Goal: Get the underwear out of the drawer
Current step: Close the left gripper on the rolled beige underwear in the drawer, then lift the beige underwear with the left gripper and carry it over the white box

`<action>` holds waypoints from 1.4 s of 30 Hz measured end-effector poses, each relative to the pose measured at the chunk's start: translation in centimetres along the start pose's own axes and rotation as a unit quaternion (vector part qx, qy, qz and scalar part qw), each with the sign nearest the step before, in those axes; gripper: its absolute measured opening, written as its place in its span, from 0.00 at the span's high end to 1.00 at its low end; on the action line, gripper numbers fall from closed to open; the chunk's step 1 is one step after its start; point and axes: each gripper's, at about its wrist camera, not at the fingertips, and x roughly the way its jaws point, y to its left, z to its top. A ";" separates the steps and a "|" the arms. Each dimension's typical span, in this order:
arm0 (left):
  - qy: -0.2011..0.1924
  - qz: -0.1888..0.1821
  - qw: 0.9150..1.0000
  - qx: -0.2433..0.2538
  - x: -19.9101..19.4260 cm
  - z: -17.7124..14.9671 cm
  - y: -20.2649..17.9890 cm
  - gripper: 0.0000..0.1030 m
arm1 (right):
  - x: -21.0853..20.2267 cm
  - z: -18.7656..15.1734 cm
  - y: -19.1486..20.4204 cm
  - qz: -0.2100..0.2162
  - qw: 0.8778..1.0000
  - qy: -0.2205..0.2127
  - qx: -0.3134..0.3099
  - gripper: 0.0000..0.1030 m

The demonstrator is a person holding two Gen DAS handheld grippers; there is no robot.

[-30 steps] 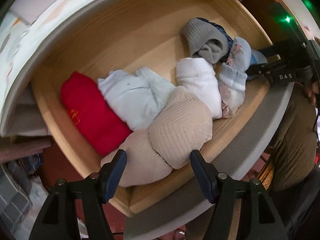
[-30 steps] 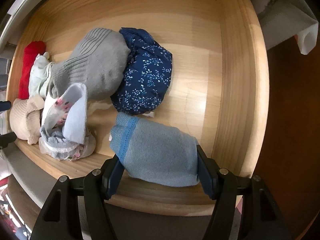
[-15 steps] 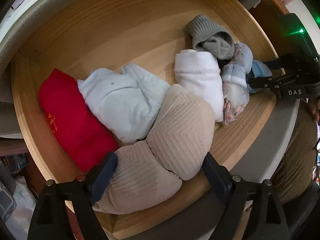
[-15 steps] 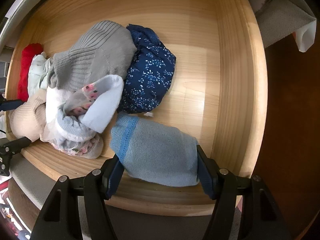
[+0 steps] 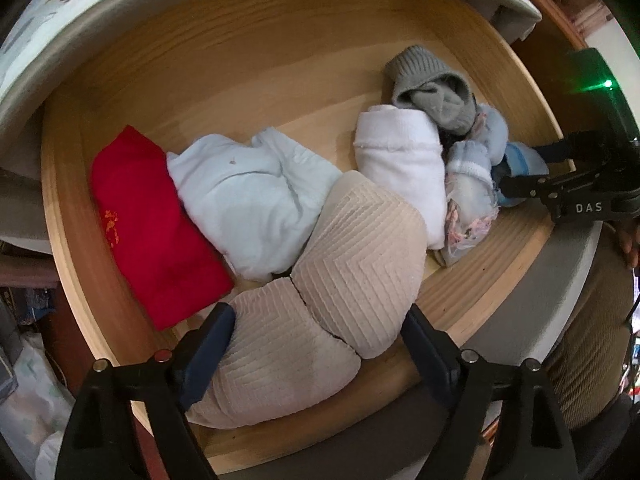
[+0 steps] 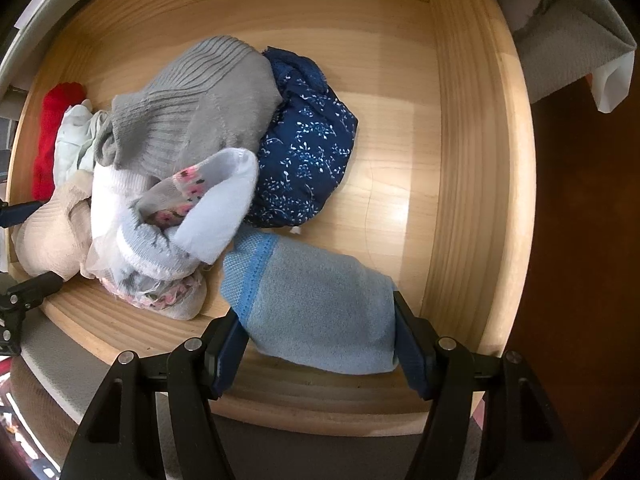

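- Left gripper [image 5: 316, 344] closing, jaws astride the beige ribbed folded underwear [image 5: 320, 304] lying against the front wall of the open pale wooden drawer [image 5: 224, 56]; pads apparently not yet pressing.
- Squeeze mid-bundle, catching both folds, clear of the red folded cloth [image 5: 148, 224].
- Right gripper [image 6: 316, 344] clamped on the light-blue knitted bundle [image 6: 316, 312]; lift straight up.
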 end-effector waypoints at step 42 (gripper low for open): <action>-0.126 0.046 0.985 -0.111 -9.1 -2.8 -1.9 0.29 | -0.6 -0.8 0.2 0.002 1.000 -0.028 -0.007 0.42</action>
